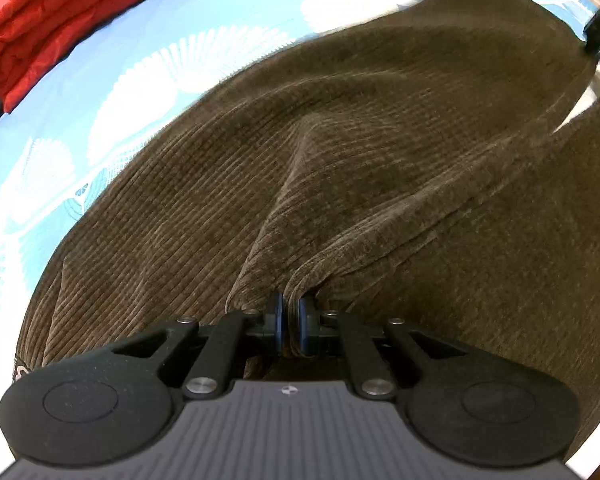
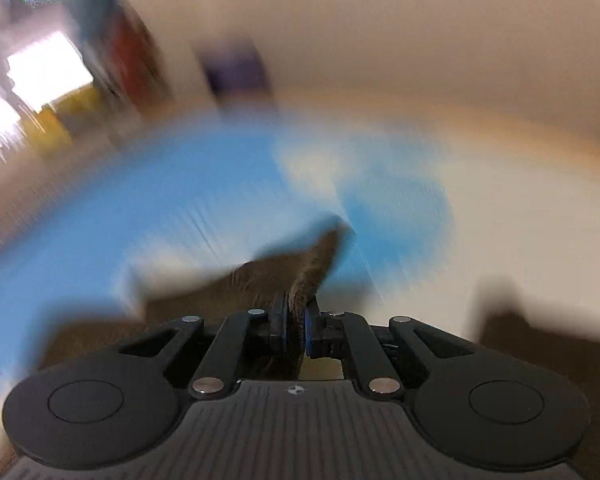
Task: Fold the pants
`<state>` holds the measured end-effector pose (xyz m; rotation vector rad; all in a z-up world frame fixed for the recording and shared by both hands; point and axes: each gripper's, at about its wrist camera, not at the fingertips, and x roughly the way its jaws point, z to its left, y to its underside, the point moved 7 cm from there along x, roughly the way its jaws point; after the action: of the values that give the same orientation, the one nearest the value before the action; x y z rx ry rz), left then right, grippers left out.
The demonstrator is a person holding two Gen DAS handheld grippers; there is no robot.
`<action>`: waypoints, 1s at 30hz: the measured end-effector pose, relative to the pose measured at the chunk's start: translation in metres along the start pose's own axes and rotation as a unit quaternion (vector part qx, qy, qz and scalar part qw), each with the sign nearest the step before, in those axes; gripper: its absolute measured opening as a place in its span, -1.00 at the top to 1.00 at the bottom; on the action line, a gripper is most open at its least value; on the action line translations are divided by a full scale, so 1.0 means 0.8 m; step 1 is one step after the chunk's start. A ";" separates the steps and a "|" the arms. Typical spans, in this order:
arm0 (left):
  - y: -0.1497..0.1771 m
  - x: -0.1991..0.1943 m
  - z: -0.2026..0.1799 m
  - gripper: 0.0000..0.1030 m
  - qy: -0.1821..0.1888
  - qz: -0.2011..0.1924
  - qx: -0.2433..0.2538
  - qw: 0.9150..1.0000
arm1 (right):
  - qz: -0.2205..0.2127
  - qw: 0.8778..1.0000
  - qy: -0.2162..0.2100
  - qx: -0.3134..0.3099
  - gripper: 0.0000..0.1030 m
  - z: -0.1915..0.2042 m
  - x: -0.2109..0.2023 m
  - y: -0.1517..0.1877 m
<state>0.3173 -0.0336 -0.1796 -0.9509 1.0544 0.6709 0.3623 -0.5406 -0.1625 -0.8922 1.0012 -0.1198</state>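
The left gripper (image 1: 291,322) is clamped on a bunched pinch of the brown corduroy pants (image 1: 340,168), its blue pads squeezed tight on the gathered cloth. From that pinch the pants run away across the bed (image 1: 132,60), draped rather than flat, with a raised ridge and a long seam fold climbing toward their far corner.

The right gripper (image 2: 296,324) is likewise closed on the pants (image 2: 300,280): a thick brown edge stands pressed between its pads. Its view is heavily blurred, so little else about that end of the garment can be told. In the left wrist view a small dark shape at the far right edge of the pants is probably this gripper, though it is too small to be sure.

Both ends being held, the step in hand looks like lifting and stretching the pants before laying them for a fold. The next move likely calls for drawing the two grips apart evenly so the ridge flattens, then bringing one end over the other.

Beyond the pants, at their far left, a folded red cloth (image 1: 52,12) lies on the blue leaf-print bed cover, well apart. It does not block the fold.
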 end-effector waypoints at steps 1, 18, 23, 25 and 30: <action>0.001 -0.002 -0.001 0.83 0.002 -0.001 0.004 1.000 | 0.056 0.997 0.002 0.044 0.89 -0.022 0.022 0.020; 0.003 -0.002 -0.002 0.80 0.034 -0.002 0.006 0.999 | 0.010 0.999 0.040 0.001 0.73 -0.053 0.021 0.004; -0.002 -0.031 0.008 0.35 0.106 -0.035 -0.025 0.993 | -0.090 0.988 0.124 0.008 0.10 -0.050 -0.031 -0.027; -0.009 -0.050 0.025 0.14 0.134 -0.069 -0.065 0.986 | -0.117 0.988 0.099 -0.014 -0.03 -0.024 -0.048 -0.029; -0.001 -0.059 0.134 -0.12 0.061 -0.115 -0.221 0.966 | -0.035 0.988 -0.110 -0.102 -0.01 0.086 -0.055 0.028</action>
<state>0.3449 0.0603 -0.1160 -1.4948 0.8969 0.6729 0.3843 -0.4644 -0.1328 -1.1021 0.7862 0.0224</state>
